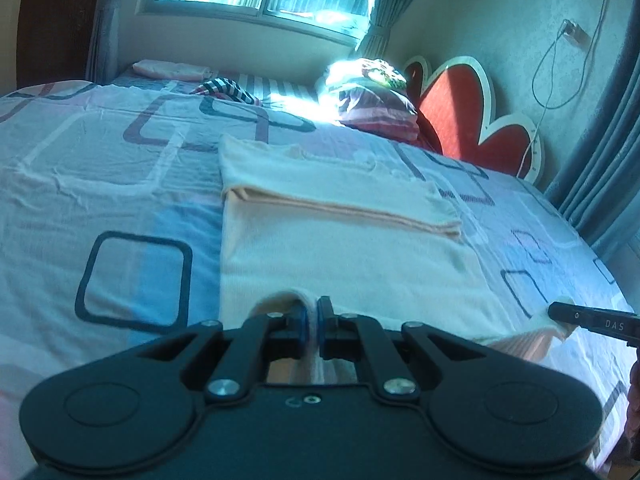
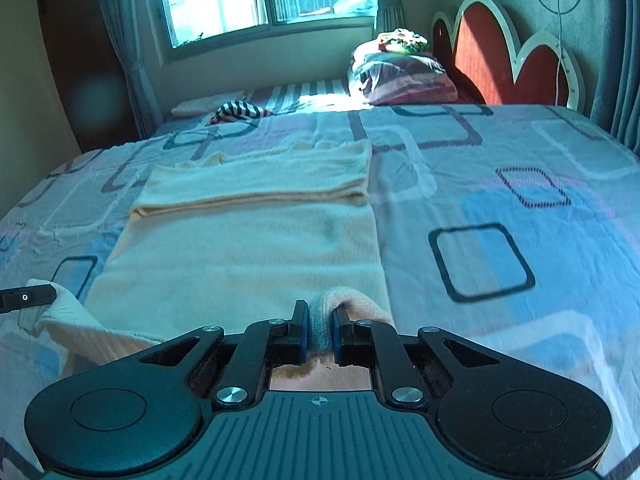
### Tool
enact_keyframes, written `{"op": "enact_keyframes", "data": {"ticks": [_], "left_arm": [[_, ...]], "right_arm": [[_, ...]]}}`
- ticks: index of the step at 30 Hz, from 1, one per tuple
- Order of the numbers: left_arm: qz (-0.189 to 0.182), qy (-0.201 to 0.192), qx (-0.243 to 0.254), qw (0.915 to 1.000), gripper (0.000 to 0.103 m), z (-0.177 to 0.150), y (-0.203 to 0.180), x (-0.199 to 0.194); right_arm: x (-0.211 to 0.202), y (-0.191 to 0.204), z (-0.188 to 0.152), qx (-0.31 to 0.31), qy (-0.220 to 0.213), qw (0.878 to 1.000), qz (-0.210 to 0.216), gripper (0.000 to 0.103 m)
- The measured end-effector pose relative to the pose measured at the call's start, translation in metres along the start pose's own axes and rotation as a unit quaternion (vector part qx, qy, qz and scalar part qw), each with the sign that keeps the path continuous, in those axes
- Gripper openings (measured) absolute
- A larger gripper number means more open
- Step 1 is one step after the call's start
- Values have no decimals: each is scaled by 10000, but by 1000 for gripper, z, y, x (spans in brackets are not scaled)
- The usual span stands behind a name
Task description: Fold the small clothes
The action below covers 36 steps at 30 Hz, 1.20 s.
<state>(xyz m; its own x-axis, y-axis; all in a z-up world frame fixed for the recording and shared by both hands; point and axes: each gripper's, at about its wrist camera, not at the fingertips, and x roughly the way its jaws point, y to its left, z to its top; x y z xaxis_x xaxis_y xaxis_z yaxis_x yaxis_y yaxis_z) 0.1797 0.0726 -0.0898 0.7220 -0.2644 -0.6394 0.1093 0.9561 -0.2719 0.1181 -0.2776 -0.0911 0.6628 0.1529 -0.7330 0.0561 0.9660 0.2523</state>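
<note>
We hold both grippers tilted down toward the bed, side by side at the near hem of a cream knit garment. Our left gripper has its jaws pinched nearly together on a raised fold of that hem. Our right gripper is likewise clamped on a bunched bit of the hem at the garment's right near corner. In the left wrist view the right gripper's finger reaches in from the right edge, with the corner of the cloth lifted around it; white letters on it read "DAS".

The garment lies flat on the patterned bedspread, its far part already folded back over itself in a crosswise band. Beyond it lie a striped cloth and a heap of pillows by the red headboard.
</note>
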Motion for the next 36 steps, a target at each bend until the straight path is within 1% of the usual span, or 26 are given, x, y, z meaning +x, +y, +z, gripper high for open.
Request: {"op": "enact_keyframes", "data": {"ticks": [3, 6, 9, 15, 19, 25, 27, 31, 32, 34, 35, 36], "left_arm": [[60, -152, -125, 9998, 4, 19, 2, 16], [127, -261, -195, 9994, 4, 39, 4, 35], [218, -362, -299, 9987, 4, 59, 8, 57], [386, -491, -335, 9975, 4, 91, 11, 98], [510, -508, -366, 9967, 4, 108, 15, 126], [675, -527, -569, 9947, 4, 133, 23, 163], [755, -474, -596, 9942, 4, 139, 25, 176], [924, -231, -627, 9935, 5, 145, 29, 203], [967, -168, -652, 9930, 6, 145, 31, 209], [1037, -53, -731, 9919, 15, 145, 36, 217], [1077, -25, -759, 9913, 20, 146, 38, 219], [1108, -17, -785, 9907, 31, 147, 41, 221]], "right_arm": [[21, -1, 26, -46, -184, 9998, 37, 11], [44, -5, 50, 44, -319, 9995, 72, 11], [69, -8, 71, 95, -386, 9992, 93, 11], [119, -18, 105, 141, -410, 9990, 96, 10], [154, -32, 125, 399, -254, 9987, 174, 10], [198, -48, 150, 608, -92, 9979, 193, 10], [211, -52, 156, 680, -2, 9975, 196, 10], [238, -64, 162, 980, 310, 9944, 232, 11], [242, -66, 163, 1000, 358, 9941, 235, 11], [245, -70, 165, 1015, 361, 9938, 269, 12], [246, -70, 166, 1008, 354, 9939, 269, 18], [246, -71, 168, 999, 314, 9942, 228, 30]]}}
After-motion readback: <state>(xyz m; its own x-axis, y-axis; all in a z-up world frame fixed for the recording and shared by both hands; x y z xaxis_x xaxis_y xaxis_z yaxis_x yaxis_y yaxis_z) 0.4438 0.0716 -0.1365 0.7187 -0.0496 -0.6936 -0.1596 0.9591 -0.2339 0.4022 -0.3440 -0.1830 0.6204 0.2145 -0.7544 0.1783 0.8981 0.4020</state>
